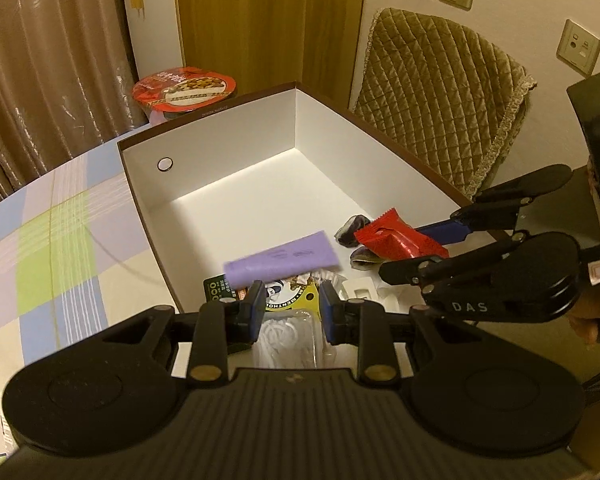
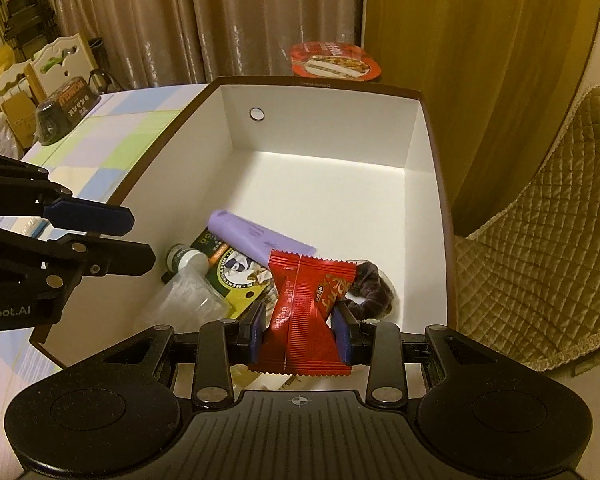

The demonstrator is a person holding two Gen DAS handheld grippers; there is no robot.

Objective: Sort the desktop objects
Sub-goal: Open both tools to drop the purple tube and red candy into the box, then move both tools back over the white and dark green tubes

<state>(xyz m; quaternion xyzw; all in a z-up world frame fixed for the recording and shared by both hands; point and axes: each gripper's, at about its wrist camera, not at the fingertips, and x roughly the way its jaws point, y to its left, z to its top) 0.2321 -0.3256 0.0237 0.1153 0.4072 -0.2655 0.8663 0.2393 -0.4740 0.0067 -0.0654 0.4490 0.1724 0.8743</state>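
A box (image 1: 228,148) (image 2: 324,128), white inside and brown outside, stands open on the table. In its near corner lie a purple tube (image 1: 284,260) (image 2: 256,234), a yellow-green packet (image 2: 236,276), a small bottle (image 2: 186,258), a clear plastic bag (image 2: 188,304) and a dark scrunchie (image 2: 374,292). My right gripper (image 2: 300,332) (image 1: 404,252) is shut on a red snack packet (image 2: 312,292) (image 1: 396,240) and holds it just above the scrunchie inside the box. My left gripper (image 1: 292,308) (image 2: 142,240) hangs over the box's near left rim, jaws slightly apart with nothing between them.
A red-lidded instant noodle bowl (image 1: 184,90) (image 2: 334,60) stands behind the box. A chair with a quilted cover (image 1: 440,100) (image 2: 540,260) is close on the right. The checked tablecloth (image 1: 60,220) (image 2: 112,132) spreads to the left, with a dark bowl (image 2: 66,106) at its far end.
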